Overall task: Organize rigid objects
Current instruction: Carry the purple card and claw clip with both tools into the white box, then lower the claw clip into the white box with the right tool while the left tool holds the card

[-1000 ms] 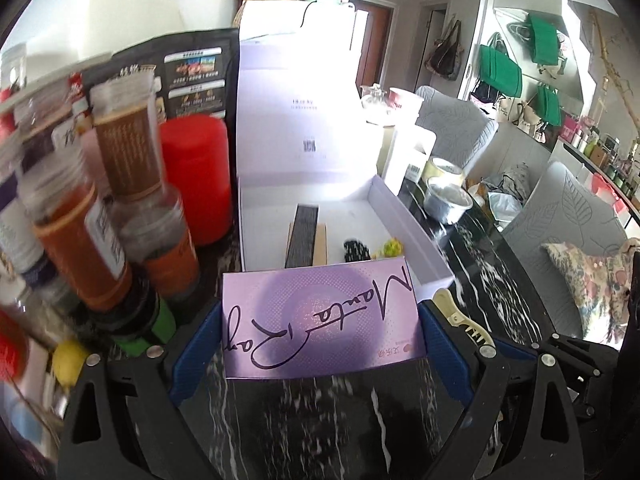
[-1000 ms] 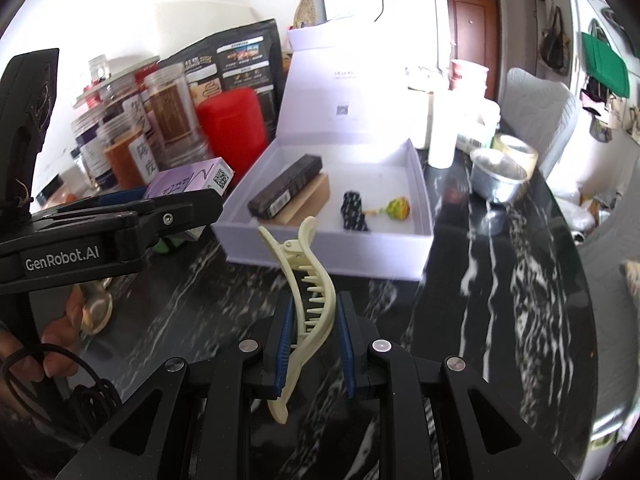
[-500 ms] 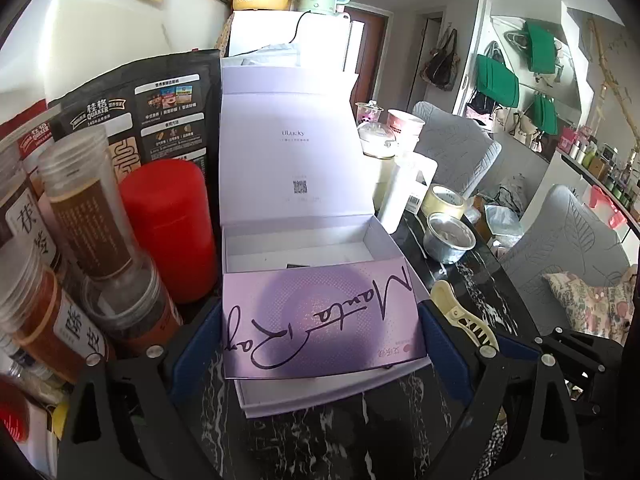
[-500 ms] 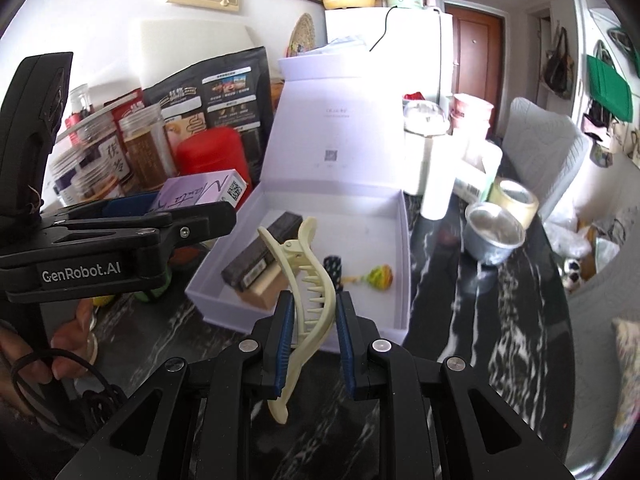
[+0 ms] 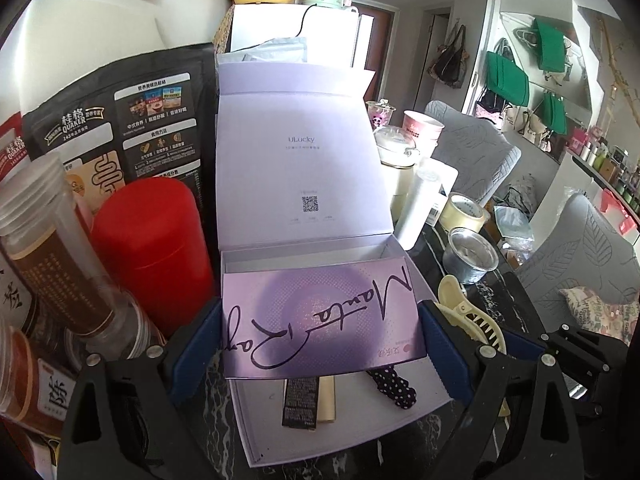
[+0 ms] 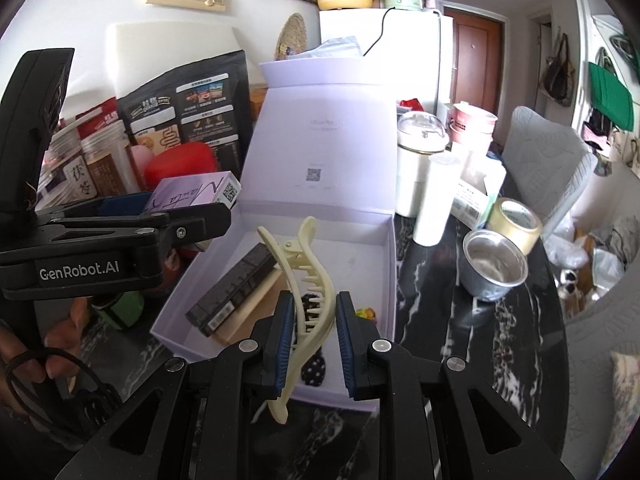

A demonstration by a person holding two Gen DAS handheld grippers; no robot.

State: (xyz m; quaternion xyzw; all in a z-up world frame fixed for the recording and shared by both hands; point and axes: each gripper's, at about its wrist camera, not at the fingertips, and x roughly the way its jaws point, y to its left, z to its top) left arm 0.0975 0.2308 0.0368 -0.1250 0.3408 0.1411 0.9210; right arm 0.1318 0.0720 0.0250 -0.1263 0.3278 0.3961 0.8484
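"Manta Ray" on purple carton (image 5: 320, 320)

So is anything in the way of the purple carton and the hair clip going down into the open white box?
Partly. A dark bar and a polka-dot item already lie on the white box floor under the purple carton and hair clip; the far end looks bare.

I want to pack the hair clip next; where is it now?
The hair clip is clamped in the right tongs, over the near edge of the open box.
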